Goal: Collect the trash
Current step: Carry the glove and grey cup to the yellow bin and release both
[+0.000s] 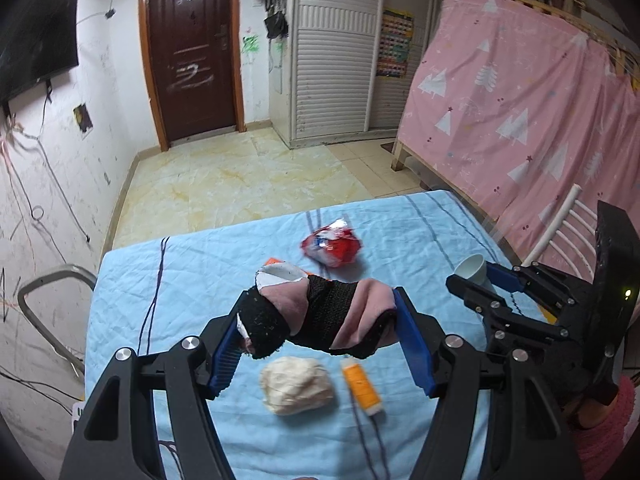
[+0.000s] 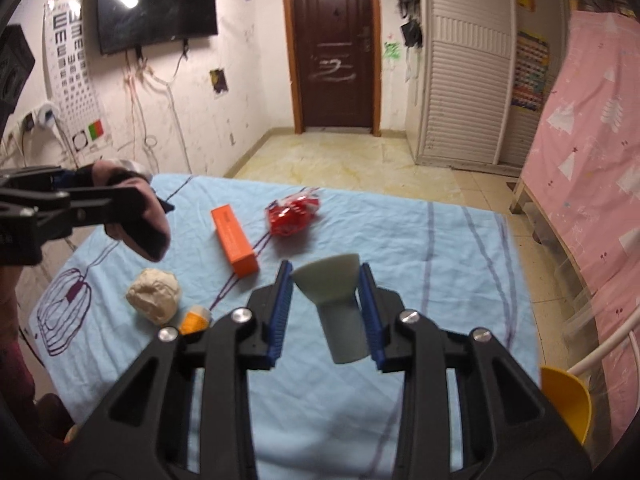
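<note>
Above the blue sheet (image 2: 400, 240), a paper cup (image 2: 336, 300) is pinched by the right gripper (image 2: 326, 312) and a rolled sock bundle (image 1: 320, 316) is clamped in the left gripper (image 1: 320, 336), so a bin drop-off is probably needed next, with the wrapper (image 2: 294, 214) and tissue wad (image 2: 154, 296) left for later.

On the table (image 2: 460, 240) the right side of the blue cloth lies bare, open for a gripper to pass. The left and middle are crowded: orange box (image 2: 234, 240), red wrapper (image 2: 292, 214), crumpled paper ball (image 2: 154, 296) and small orange bottle (image 2: 195, 319) just beside it.

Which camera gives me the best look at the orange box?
The right wrist view: the orange box lies in full view on the blue cloth. In the left wrist view only an orange sliver shows behind the held sock.
</note>
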### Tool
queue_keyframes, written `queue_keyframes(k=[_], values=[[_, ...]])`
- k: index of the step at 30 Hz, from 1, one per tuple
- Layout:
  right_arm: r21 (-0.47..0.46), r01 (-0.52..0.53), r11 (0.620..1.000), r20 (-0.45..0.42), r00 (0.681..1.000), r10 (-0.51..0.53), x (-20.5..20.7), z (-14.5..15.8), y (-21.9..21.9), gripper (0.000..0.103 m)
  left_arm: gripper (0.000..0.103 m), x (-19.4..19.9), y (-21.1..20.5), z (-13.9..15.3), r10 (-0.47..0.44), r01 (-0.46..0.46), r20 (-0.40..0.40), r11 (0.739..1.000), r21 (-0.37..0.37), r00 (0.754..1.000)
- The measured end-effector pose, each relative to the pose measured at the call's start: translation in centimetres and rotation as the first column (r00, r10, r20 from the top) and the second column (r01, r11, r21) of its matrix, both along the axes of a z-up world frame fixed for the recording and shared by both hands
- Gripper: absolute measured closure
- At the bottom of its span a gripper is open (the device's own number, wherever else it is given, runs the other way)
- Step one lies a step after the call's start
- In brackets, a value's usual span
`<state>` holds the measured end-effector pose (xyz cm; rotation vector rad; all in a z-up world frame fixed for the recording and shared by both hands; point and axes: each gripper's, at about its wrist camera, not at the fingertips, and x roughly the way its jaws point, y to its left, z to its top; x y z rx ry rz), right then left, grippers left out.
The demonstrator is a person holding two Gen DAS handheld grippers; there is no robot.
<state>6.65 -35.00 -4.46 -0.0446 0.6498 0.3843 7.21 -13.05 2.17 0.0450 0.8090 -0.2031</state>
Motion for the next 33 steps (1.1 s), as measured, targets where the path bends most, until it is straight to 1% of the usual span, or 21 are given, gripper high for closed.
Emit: queue_keyframes(k=[8, 14, 19, 25, 29, 33], values=[[0.061, 0.102, 0.993, 0.036, 0.994, -0.105, -2.4, 0.7, -6.0, 0.071, 0.042, -1.8, -6.0, 1.0, -0.092, 0.09, 0.03, 0.994, 0.055, 0.995], [0.095, 0.187, 0.978, 0.053, 0.98, -0.192, -4.0, 0.8, -10.7, 0.071, 0.042, -2.5, -10.5, 1.2, -0.162, 0.158, 0.034, 0.982, 0.099, 0.986], [0.103, 0.247, 0.964, 0.062, 0.965, -0.254, -4.6, 0.8, -14.3, 0.071, 0.042, -2.6, -13.7, 1.4, -0.203, 0.197, 0.036, 0.972, 0.127, 0.979], [0.102, 0.312, 0.945, 0.047, 0.947, -0.318, -4.8, -0.5, -18.3, 0.071, 0.042, -2.4, -18.1, 1.5, -0.256, 0.247, 0.035, 0.954, 0.168, 0.966], [0.115, 0.352, 0.929, 0.024, 0.934, -0.357, -5.0, -1.6, -21.0, 0.071, 0.042, -2.3, -21.0, 1.7, -0.294, 0.283, 0.036, 0.942, 0.18, 0.955], [0.113, 0.378, 0.919, 0.009, 0.924, -0.381, -5.3, -2.5, -22.9, 0.071, 0.042, -1.9, -24.2, 1.2, -0.336, 0.327, 0.018, 0.926, 0.189, 0.942]])
